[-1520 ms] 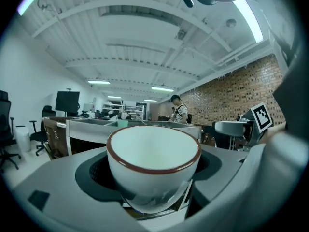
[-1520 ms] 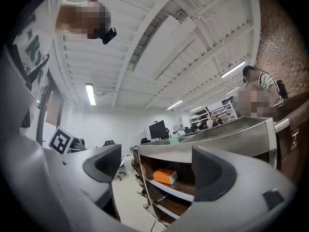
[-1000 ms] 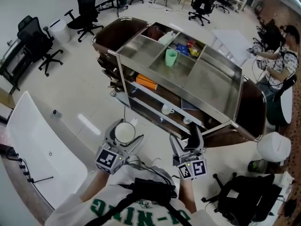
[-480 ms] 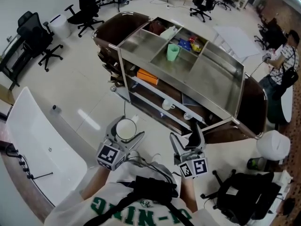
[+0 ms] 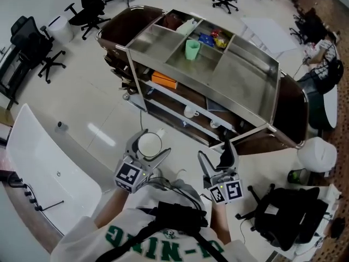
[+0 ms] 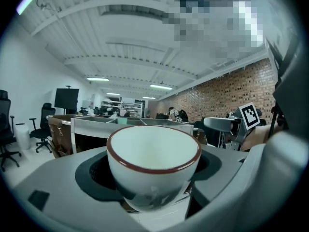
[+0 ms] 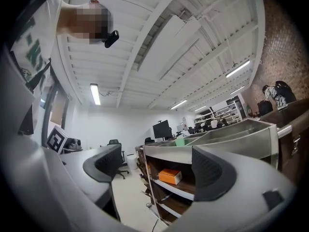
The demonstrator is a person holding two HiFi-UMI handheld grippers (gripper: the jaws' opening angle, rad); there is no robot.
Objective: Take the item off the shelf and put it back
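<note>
Three white cups [image 5: 149, 144], one green cup [image 5: 192, 49], one orange box [image 5: 164, 81], one steel cart [image 5: 248, 91].

Steel cart [image 5: 245, 91] carries green cup [image 5: 192, 49], orange box [image 5: 164, 81].

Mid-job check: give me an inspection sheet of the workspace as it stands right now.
Surface: steel cart, top split into compartments, shelves beneath.
Job's things: white cup with a dark red rim, upright, off the shelf, held in the left gripper.
Clutter: green cup and packets in the top compartments; orange box on a shelf below; two white mugs on a lower shelf.
Grippers: left gripper shut on the white cup; right gripper open, nothing between its jaws.
Cables: thin cable by the cart's near corner.
Surroundings: office chairs, seated person, black backpack.
</note>
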